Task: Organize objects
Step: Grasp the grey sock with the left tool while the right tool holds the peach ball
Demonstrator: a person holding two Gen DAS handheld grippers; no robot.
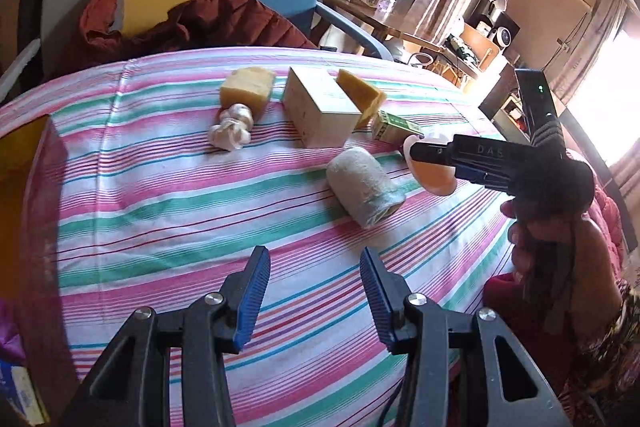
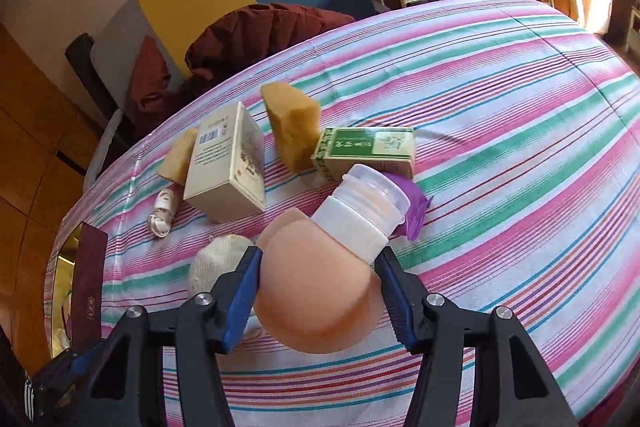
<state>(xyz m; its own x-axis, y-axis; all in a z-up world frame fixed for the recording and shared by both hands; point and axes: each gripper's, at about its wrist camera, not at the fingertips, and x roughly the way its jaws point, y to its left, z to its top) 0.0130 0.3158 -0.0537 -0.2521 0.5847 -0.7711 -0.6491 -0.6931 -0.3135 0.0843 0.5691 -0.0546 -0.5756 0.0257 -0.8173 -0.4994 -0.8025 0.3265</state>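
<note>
progress partial: right gripper (image 2: 320, 291) clamps peach squeeze bottle with white cap (image 2: 316, 291); left gripper (image 1: 314, 291) gapes unladen; cream cardboard box (image 1: 320, 107) and rolled towel (image 1: 364, 183) remain unsorted on striped tabletop (image 1: 160, 207).

Bright daylight from blown-out windows (image 1: 600, 99), soft shadows, fisheye bending — dark corners

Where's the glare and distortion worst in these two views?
Left wrist view: window at right blows out to white, washing the table edge; fisheye bows the striped tablecloth. Right wrist view: evener light, small blown patch top right; the peach bottle in the right gripper looms large and soft-edged.
</note>
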